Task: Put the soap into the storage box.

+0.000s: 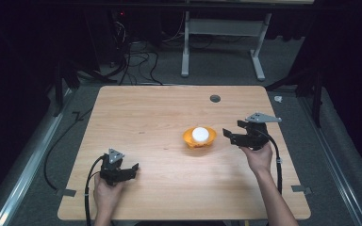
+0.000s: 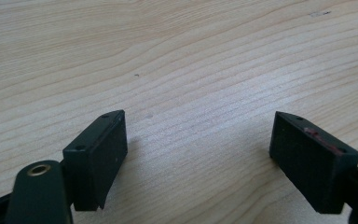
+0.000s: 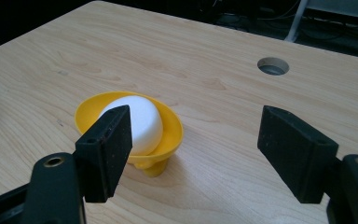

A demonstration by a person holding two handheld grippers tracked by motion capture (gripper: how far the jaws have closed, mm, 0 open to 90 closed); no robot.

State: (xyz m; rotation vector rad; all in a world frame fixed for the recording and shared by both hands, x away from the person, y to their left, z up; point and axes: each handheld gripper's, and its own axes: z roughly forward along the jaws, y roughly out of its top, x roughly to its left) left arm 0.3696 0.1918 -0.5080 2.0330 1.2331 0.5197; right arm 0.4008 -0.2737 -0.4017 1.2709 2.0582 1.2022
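While agape, right claw [image 3: 193,154] grips nothing — beside bowl [image 3: 170,123]

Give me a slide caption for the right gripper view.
Open right gripper facing a white ball in a yellow bowl.

Light wooden rectangular surface [image 1: 146,122]. Small yellow plastic bowl [image 1: 199,139] holding white round egg-like object [image 1: 200,134], just beyond right black gripper [image 1: 228,135] fingers, apart from them, nothing between fingers. Left black gripper [image 1: 131,169] low near front edge, fingers spread, empty, well apart from bowl.
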